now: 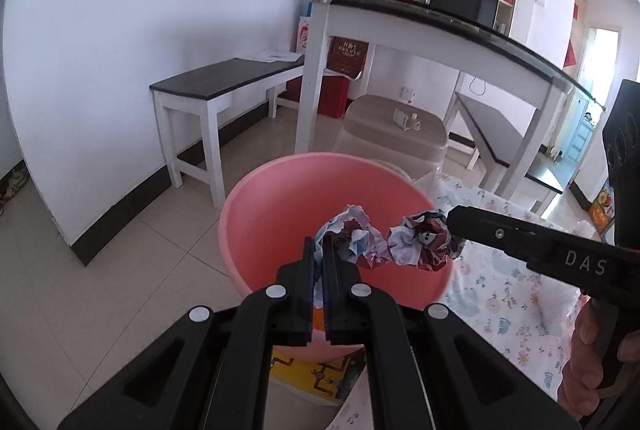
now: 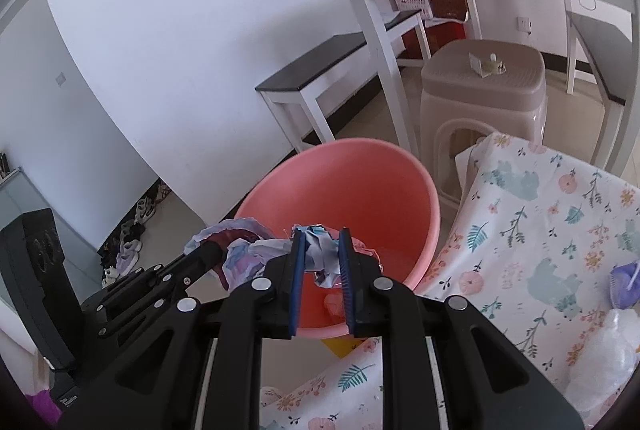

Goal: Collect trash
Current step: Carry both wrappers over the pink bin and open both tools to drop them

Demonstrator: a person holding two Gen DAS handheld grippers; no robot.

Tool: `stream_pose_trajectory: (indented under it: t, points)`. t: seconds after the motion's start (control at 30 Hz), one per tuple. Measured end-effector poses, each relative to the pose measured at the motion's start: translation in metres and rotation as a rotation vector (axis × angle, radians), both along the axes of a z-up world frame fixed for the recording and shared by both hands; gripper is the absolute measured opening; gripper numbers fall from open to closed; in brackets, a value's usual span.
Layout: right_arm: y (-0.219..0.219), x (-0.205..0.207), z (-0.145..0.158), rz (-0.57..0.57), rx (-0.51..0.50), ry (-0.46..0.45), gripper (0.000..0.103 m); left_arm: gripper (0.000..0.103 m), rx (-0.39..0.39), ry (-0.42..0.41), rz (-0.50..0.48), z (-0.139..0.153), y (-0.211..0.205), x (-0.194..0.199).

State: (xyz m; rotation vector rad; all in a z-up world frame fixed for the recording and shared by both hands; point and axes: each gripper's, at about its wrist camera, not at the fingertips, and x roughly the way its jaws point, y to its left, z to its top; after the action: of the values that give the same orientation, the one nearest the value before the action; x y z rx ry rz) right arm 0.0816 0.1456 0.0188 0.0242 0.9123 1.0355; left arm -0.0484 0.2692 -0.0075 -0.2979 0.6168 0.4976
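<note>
A pink plastic bin (image 1: 280,197) stands on the floor beside a floral-covered surface; it also shows in the right wrist view (image 2: 360,181). My left gripper (image 1: 320,246) is shut on a crumpled paper ball (image 1: 356,236) and holds it over the bin's mouth. My right gripper (image 2: 322,242) is shut on a second crumpled paper ball (image 2: 320,256), also over the bin. In the left wrist view the right gripper (image 1: 454,226) comes in from the right with its ball (image 1: 420,240). In the right wrist view the left gripper (image 2: 208,250) holds its ball (image 2: 240,246) at the left.
A floral cloth (image 2: 540,230) covers the surface at the right, with a purple item (image 2: 624,278) and clear plastic (image 2: 608,350) on it. A beige plastic stool (image 2: 484,85), a white table with a glass top (image 1: 400,25) and a dark bench (image 1: 224,85) stand behind the bin.
</note>
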Motion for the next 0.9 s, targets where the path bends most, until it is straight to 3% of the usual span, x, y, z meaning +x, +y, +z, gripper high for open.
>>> stream_pose_trajectory:
  t: [0.63, 0.9]
  points:
    - [0.006, 0.010, -0.024, -0.038, -0.048, 0.059, 0.019, 0.004, -0.001, 0.053, -0.002, -0.017, 0.004, 0.014]
    - [0.004, 0.011, -0.025, -0.043, -0.053, 0.071, 0.034, 0.021, -0.018, 0.055, 0.005, -0.017, 0.006, 0.014]
